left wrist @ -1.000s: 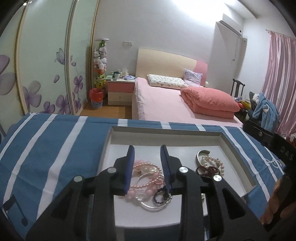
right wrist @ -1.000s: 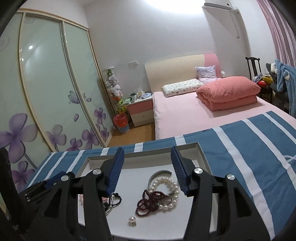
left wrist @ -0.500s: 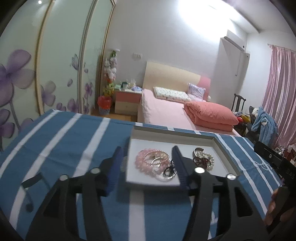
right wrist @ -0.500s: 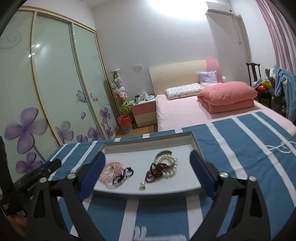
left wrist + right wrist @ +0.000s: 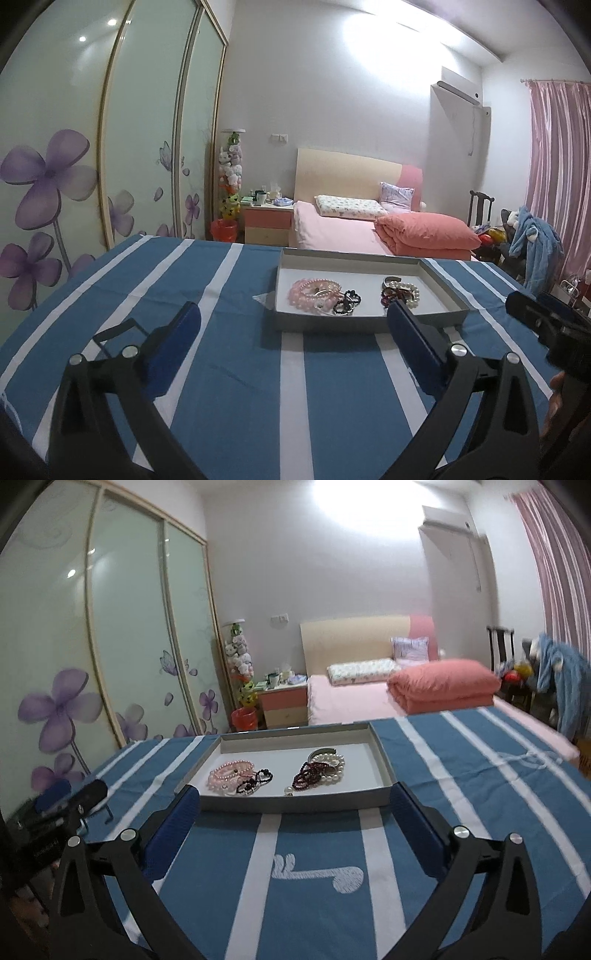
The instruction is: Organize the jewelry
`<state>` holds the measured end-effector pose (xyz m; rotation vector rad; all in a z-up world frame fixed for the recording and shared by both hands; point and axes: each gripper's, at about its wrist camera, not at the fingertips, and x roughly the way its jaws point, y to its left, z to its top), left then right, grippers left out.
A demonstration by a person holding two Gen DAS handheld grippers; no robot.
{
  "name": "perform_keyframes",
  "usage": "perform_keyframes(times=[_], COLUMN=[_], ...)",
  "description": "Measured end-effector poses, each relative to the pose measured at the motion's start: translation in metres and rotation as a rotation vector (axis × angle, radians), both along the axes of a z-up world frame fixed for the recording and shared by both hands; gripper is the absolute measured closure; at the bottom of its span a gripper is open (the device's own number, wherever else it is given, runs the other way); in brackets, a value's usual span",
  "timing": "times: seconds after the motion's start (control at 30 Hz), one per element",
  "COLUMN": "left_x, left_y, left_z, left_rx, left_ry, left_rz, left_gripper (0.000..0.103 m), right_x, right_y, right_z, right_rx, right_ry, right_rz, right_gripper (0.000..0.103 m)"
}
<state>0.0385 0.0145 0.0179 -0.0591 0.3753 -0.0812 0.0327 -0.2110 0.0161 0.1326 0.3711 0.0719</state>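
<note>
A: Left wrist view: the left tool [image 5: 291,326] is spreading its jaws, nothing between them. In the tray [image 5: 369,322] on the striped worktop [image 5: 221,369] lie 2 heaps, pink bracelets [image 5: 314,293] and pearls [image 5: 404,291]. Sorting looks done.

B: Right wrist view: the right tool [image 5: 293,808] stands wide, empty. A second ago both hung over the tray, narrower; now they are back.
</note>
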Motion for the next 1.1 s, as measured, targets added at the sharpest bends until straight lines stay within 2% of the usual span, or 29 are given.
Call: perform_keyframes(times=[0.13, 0.37, 1.1], left_x=[-0.015, -0.036, -0.032], left_y=[-0.004, -0.007, -0.013], left_z=[0.000, -0.003, -0.005], left_rx=[0.036, 0.067, 0.080], left_ry=[-0.025, -0.049, -0.040], left_rz=[0.023, 0.044, 0.056], left_gripper=[0.004, 0.004, 0.004], right_x=[-0.021, -0.036, -0.042], right_y=[0.008, 0.003, 0.002], right_z=[-0.003, -0.007, -0.020], right_rx=[-0.050, -0.035, -0.054], right_ry=[-0.044, -0.082, -0.073], right_rz=[0.000, -0.029, -0.044], right_gripper=[0.002, 0.002, 0.002])
